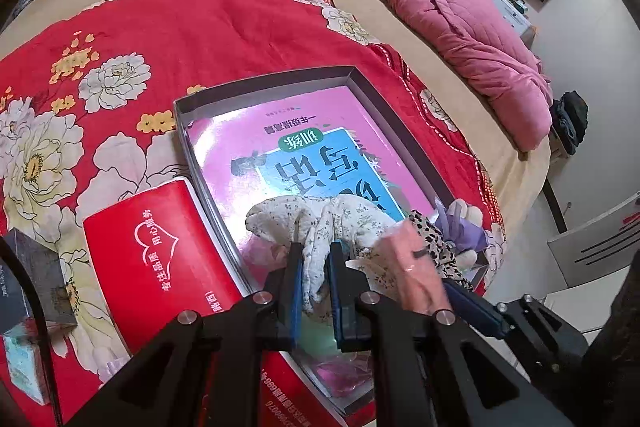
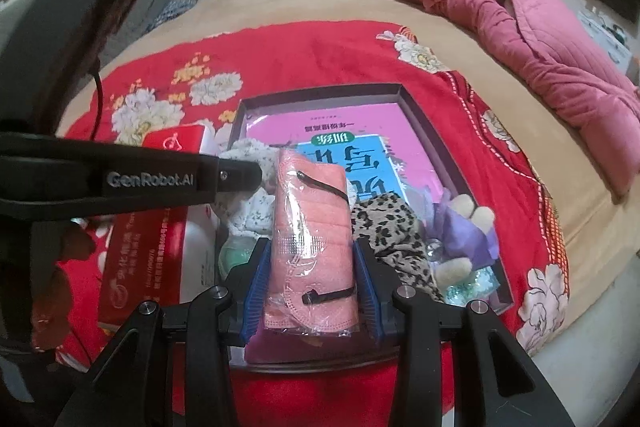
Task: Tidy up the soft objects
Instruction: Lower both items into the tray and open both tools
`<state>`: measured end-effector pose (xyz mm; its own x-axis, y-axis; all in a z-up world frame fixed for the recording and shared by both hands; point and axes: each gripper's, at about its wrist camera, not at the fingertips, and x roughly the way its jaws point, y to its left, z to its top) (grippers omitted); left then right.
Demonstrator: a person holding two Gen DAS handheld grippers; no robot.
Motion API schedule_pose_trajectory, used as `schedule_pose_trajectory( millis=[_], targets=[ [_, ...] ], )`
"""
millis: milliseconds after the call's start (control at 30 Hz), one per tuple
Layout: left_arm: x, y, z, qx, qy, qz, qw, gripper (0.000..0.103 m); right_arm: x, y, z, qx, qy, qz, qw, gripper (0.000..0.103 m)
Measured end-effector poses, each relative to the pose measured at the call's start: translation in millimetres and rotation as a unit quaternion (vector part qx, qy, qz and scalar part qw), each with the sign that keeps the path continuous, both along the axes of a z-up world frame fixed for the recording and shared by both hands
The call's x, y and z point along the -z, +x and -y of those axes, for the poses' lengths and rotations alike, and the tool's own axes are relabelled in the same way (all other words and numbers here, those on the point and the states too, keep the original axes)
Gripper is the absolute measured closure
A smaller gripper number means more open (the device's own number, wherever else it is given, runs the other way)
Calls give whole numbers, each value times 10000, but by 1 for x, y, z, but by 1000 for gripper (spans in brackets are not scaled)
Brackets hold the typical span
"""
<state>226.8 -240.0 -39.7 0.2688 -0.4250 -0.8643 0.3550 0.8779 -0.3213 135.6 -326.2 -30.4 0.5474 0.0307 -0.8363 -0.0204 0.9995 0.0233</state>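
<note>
— Where's the soft stuff now?

— Most of it is in the shallow box [image 1: 362, 79] on the red floral quilt [image 1: 192, 27], heaped at the six o'clock end over a pink book [image 1: 320, 147]. The left gripper [image 1: 316, 251] is pinched tight on a white floral cloth [image 1: 320, 219]; the right gripper [image 2: 314, 255] clamps a wrapped pack of pink masks [image 2: 310, 227], both tilted steeply down.

— How should they set things down?

— I'd lower the pack beside the leopard-print cloth [image 2: 384, 223], toward twelve o'clock where the book lies bare, then let go. A plush toy [image 2: 468, 227], I think, sits at three o'clock.
</note>
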Motion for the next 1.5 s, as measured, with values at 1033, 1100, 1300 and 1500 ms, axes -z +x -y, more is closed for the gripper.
schedule_pose_trajectory(
  millis=[1033,1100,1300,1500],
  targets=[
    [4,3,7,205,166,10,9997,91,30,17,14,154,112,-287,9994,60],
    [6,3,7,201,203,8,9996,91,30,19,14,125,65,-299,9995,59],
    [8,4,7,172,220,-12,9996,91,27,18,12,117,-9,-266,9996,58],
    [7,4,8,188,254,9,9995,91,21,15,15,169,22,-205,9996,50]
  ],
)
